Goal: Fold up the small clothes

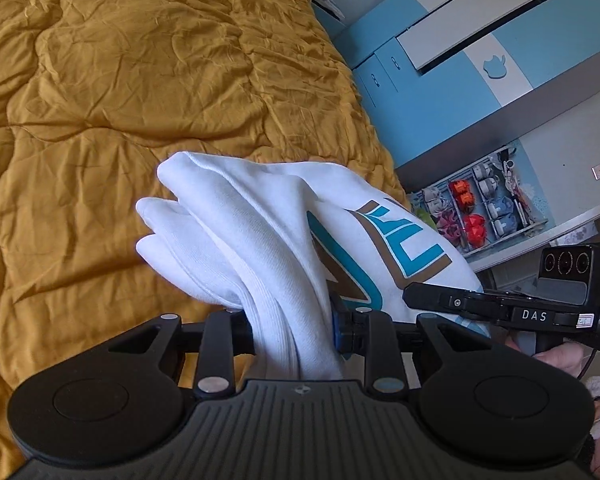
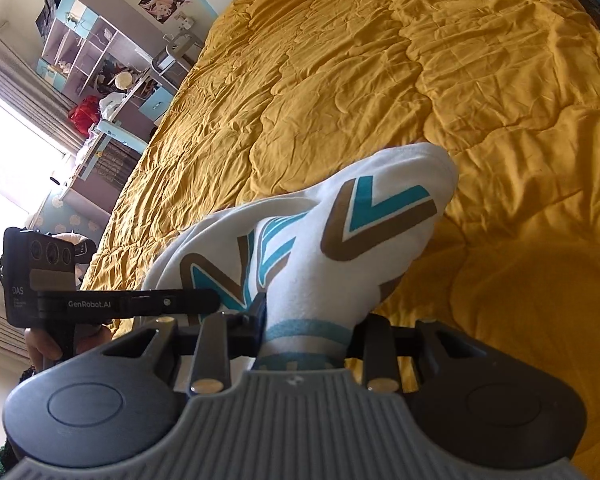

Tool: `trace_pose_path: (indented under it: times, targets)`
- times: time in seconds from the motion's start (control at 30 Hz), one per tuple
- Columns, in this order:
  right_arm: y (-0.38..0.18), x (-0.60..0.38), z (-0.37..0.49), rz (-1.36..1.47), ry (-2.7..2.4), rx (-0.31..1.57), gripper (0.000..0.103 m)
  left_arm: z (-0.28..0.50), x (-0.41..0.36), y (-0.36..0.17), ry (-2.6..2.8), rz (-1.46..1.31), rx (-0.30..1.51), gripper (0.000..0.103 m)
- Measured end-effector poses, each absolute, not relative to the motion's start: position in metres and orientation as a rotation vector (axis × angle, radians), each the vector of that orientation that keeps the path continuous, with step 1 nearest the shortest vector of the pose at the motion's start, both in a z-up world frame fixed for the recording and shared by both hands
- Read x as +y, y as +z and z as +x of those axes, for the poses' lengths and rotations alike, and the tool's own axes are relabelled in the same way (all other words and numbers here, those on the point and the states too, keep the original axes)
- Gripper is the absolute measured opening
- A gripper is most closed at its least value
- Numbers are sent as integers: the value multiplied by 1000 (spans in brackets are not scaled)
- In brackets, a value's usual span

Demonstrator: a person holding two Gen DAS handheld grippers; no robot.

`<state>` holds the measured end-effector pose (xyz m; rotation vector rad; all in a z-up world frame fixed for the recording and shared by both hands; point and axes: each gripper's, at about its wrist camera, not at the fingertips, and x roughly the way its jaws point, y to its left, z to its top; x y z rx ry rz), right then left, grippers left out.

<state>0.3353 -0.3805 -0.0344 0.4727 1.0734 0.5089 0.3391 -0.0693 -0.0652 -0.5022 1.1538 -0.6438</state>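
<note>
Both grippers pinch the white shirt [image 1: 260, 216] tight. The left gripper [image 1: 294, 328] and right gripper [image 2: 308, 328] hold it above the yellow blanket [image 2: 480, 100].

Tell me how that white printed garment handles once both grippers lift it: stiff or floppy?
Likely floppy: the white garment bunches into soft rolls and droops past the left gripper. Probably light, since it hangs above the mustard quilt pinched only by narrow fingers. The right gripper holds gathered printed fabric, so it seems unlikely to slip, but loose ends may swing.
</note>
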Motion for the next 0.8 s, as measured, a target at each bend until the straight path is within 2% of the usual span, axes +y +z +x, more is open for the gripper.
trace_pose_path:
  times: [0.17,0.23,0.27,0.4,0.5,0.63,0.8]
  targets:
    - [-89,-434,332,536,476,1228,31,339,-97,-132,-728,-612,1357,31]
    - [-128,-447,324,566,434,1311,39,334,-100,-167,-720,-669,1447,30]
    - [-142,-453,320,585,419,1339,42,329,-98,-186,-705,-702,1463,31]
    - [-173,-489,296,807,439,1280,42,320,-73,-214,-738,-897,1427,31]
    - [-169,-506,278,835,415,1243,43,316,-62,-206,-749,-858,1377,32]
    - [-143,-512,257,737,301,1183,56,299,-55,-165,-734,-628,1206,33]
    - [-93,-489,225,526,51,1073,58,265,-51,-109,-615,-364,1031,33]
